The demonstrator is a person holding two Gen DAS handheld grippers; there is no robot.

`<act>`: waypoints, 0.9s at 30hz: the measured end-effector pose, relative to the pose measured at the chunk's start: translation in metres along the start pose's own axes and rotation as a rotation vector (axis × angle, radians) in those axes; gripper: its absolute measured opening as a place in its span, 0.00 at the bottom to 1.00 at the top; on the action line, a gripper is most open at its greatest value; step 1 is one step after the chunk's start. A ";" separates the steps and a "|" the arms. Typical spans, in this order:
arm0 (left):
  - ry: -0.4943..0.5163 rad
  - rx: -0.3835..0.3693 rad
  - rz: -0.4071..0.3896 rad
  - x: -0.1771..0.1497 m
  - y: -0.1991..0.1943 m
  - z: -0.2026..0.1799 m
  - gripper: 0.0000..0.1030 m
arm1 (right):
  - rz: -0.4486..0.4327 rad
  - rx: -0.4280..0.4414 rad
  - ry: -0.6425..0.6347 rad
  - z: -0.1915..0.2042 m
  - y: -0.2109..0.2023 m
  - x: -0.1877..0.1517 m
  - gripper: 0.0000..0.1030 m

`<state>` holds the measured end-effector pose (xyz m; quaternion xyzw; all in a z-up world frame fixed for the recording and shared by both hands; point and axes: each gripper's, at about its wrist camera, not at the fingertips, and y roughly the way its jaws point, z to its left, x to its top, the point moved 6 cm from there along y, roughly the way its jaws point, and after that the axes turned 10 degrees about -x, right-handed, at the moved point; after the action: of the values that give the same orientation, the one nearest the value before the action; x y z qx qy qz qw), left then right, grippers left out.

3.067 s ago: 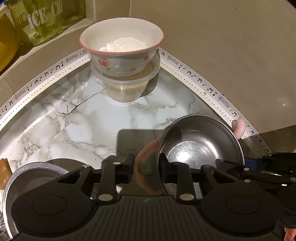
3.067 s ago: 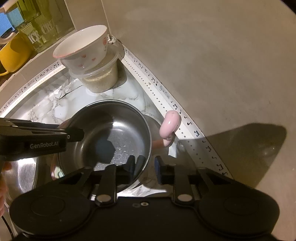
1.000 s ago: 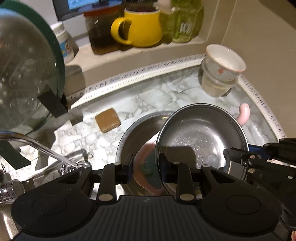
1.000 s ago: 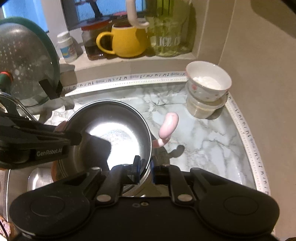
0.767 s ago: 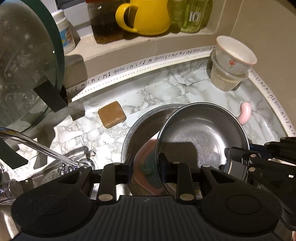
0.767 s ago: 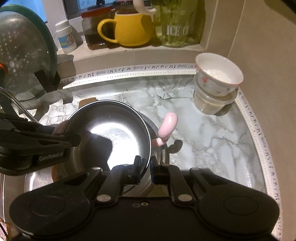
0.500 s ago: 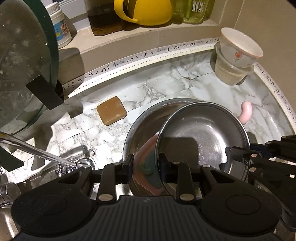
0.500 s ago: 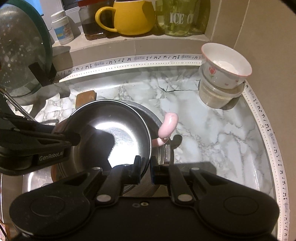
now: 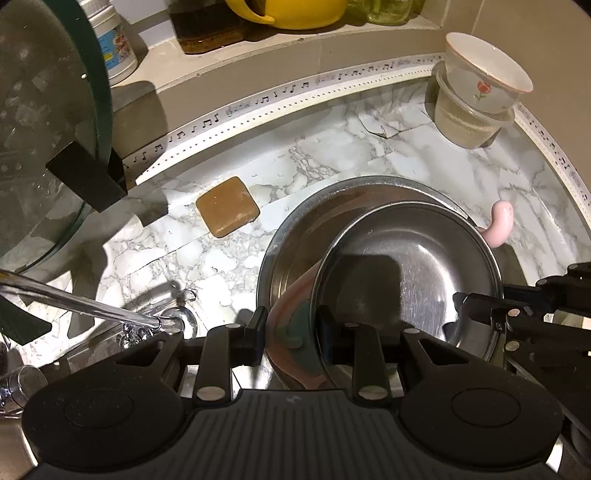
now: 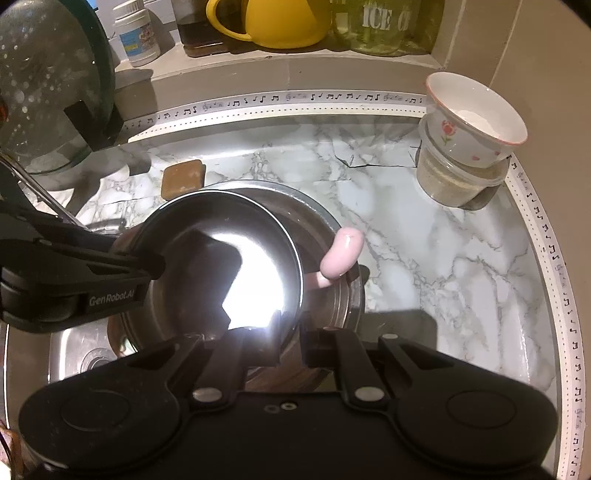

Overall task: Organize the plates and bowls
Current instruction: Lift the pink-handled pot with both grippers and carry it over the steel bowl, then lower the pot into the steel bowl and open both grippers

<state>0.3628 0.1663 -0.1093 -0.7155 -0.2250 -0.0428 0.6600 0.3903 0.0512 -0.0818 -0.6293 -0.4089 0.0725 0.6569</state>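
A small steel bowl (image 9: 410, 273) is held tilted over a larger steel basin (image 9: 306, 221). My left gripper (image 9: 291, 332) is shut on the bowl's near rim together with a pink plate (image 9: 291, 325) under it. My right gripper (image 10: 290, 336) is shut on the same steel bowl (image 10: 221, 266) at its opposite rim. A pink handle (image 10: 341, 256) sticks out past the bowl. The basin also shows in the right wrist view (image 10: 325, 236). A white flowered bowl (image 10: 476, 118) sits on a plastic tub at the back right corner.
A brown soap bar (image 9: 227, 211) lies on the marble counter. A glass lid (image 9: 40, 110) leans at the left. A tap (image 9: 85, 302) reaches over the sink (image 10: 77, 354). A yellow mug (image 10: 269, 22), jars and a white bottle (image 10: 138, 31) stand on the ledge.
Both grippers with the bowl and plate have moved back from the corner and now hang over the large basin. The bowl has sunk a little toward it. The grips have not changed.
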 end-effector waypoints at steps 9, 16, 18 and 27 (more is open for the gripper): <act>0.038 0.030 0.012 0.000 0.003 -0.004 0.26 | 0.021 -0.014 -0.030 0.004 0.006 -0.005 0.11; 0.046 0.029 0.003 -0.001 0.003 -0.004 0.26 | 0.025 -0.003 -0.027 0.004 0.005 -0.005 0.18; 0.043 0.031 0.005 -0.001 0.003 -0.003 0.27 | 0.021 -0.005 -0.028 0.006 0.004 -0.005 0.21; 0.052 0.024 -0.026 0.002 -0.003 -0.002 0.29 | -0.005 0.024 -0.017 0.010 -0.007 -0.002 0.27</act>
<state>0.3637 0.1645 -0.1052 -0.7031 -0.2175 -0.0674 0.6736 0.3796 0.0557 -0.0778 -0.6197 -0.4153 0.0811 0.6610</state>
